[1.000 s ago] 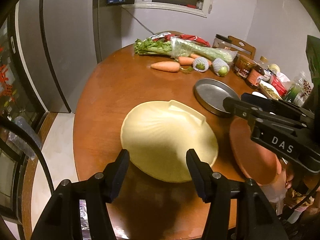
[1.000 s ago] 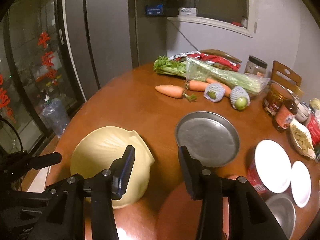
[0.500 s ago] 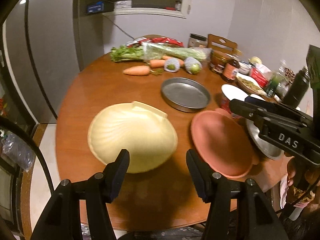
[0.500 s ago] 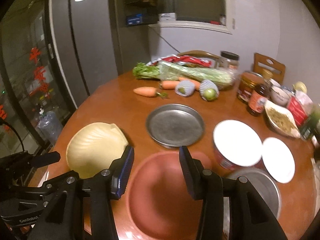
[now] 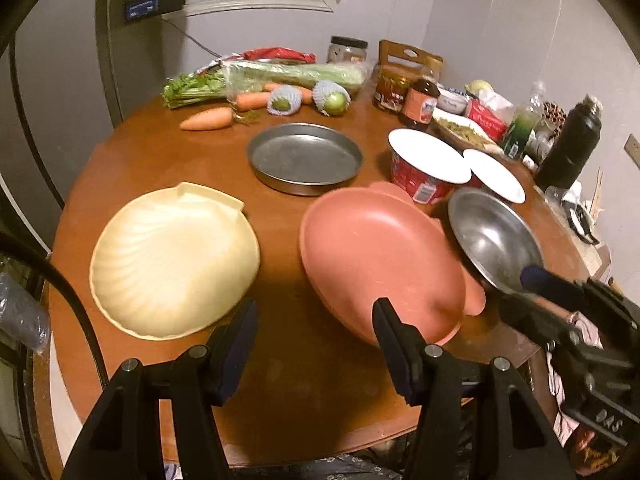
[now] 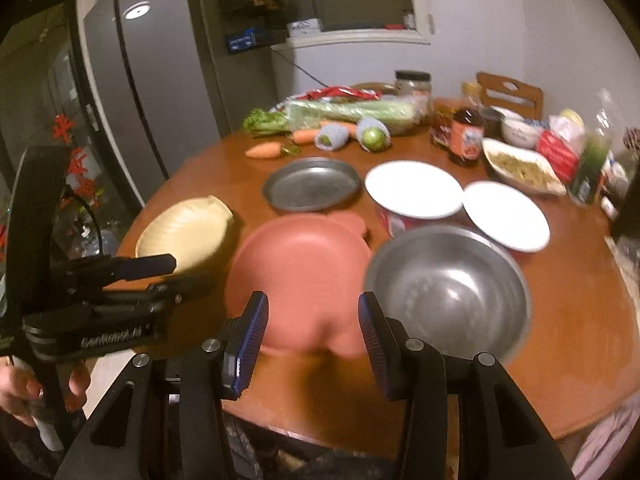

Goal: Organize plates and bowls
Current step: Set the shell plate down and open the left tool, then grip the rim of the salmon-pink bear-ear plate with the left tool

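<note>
Left tool [image 5: 312, 344] jaws apart, nothing between, above near edge of round brown wooden surface [image 5: 152, 160]; right tool [image 6: 308, 338] likewise empty, jaws apart. Cream shell-shaped plate [image 5: 172, 264] lies left, terracotta-pink round plate [image 5: 376, 256] beside it, shiny steel bowl [image 5: 492, 240] touching pink plate's right rim. Grey metal pan [image 5: 304, 158] behind, apart from both plates
</note>
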Motion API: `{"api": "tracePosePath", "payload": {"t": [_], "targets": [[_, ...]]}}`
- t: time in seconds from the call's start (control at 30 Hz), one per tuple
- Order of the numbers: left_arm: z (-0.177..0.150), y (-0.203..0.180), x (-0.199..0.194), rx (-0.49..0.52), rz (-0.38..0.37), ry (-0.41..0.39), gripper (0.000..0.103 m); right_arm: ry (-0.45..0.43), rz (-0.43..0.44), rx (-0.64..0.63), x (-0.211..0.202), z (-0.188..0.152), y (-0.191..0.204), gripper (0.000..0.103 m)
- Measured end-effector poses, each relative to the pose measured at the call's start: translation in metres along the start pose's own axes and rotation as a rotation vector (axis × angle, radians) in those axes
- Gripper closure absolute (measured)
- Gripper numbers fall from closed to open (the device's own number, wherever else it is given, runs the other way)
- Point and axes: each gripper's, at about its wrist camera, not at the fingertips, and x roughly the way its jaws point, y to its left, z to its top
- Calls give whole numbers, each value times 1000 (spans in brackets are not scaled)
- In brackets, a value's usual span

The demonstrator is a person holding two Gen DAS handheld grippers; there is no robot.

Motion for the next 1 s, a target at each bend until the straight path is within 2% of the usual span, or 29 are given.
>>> {"api": "tracePosePath", "payload": {"t": [0.23, 0.57, 0.7, 1.0], "targets": [[-4, -5, 16, -11, 2, 32, 44, 33, 16, 97, 2, -22, -17, 55], [0, -3, 31, -28, -8, 43, 44, 80, 44, 191, 23, -31, -21, 55], [2, -4, 39, -28, -19, 50, 44, 85, 8, 215, 33, -33, -21, 55], [4, -11, 52, -6, -47, 55, 44, 66, -13, 285, 49, -28, -24, 54]]}}
